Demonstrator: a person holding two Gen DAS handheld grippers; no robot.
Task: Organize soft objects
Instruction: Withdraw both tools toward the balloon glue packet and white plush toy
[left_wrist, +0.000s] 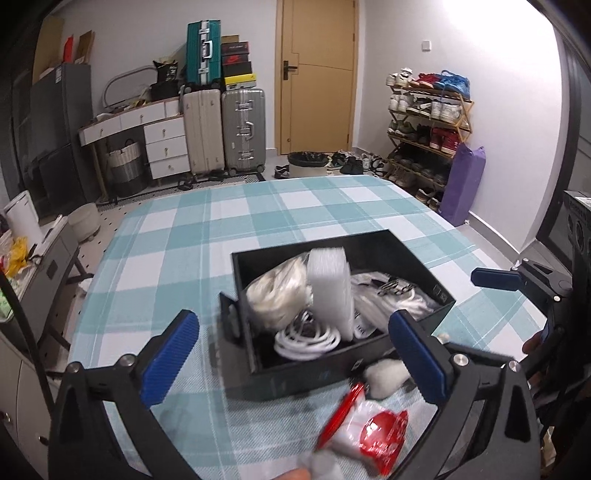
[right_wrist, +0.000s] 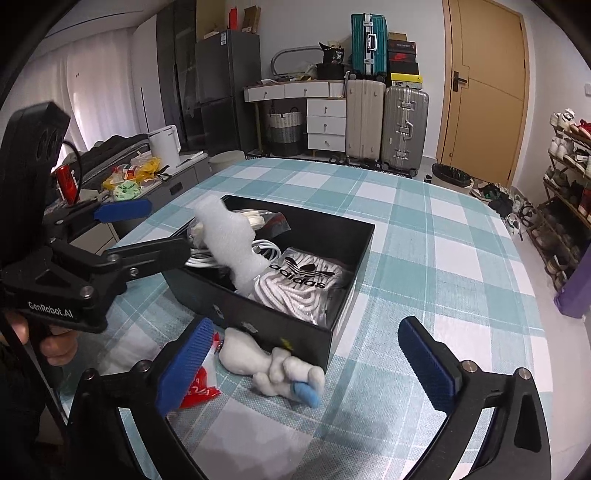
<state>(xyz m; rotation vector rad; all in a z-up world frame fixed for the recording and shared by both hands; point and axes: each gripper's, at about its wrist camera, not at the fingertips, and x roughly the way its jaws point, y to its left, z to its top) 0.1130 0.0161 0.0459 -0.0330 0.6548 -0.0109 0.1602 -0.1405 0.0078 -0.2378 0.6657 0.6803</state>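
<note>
A black box (left_wrist: 295, 376) (right_wrist: 354, 243) stands on the checked tablecloth. In it are a white foam piece (left_wrist: 330, 288) (right_wrist: 229, 236) standing on end, a coiled white cable (left_wrist: 306, 338), a pale bagged bundle (left_wrist: 275, 295) and a bag of white laces (right_wrist: 299, 284). A white plush toy (right_wrist: 269, 365) (left_wrist: 386, 376) lies in front of the box beside a red and white packet (left_wrist: 365, 432) (right_wrist: 197, 387). My left gripper (left_wrist: 295, 350) (right_wrist: 162, 229) is open over the box's near edge. My right gripper (right_wrist: 303, 365) is open above the plush toy.
The table (right_wrist: 461, 266) has a teal and white checked cloth. Suitcases (left_wrist: 225, 125), a white desk with drawers, a door and a shoe rack (left_wrist: 424, 125) stand behind it. A side table with clutter (right_wrist: 129, 177) stands to the left.
</note>
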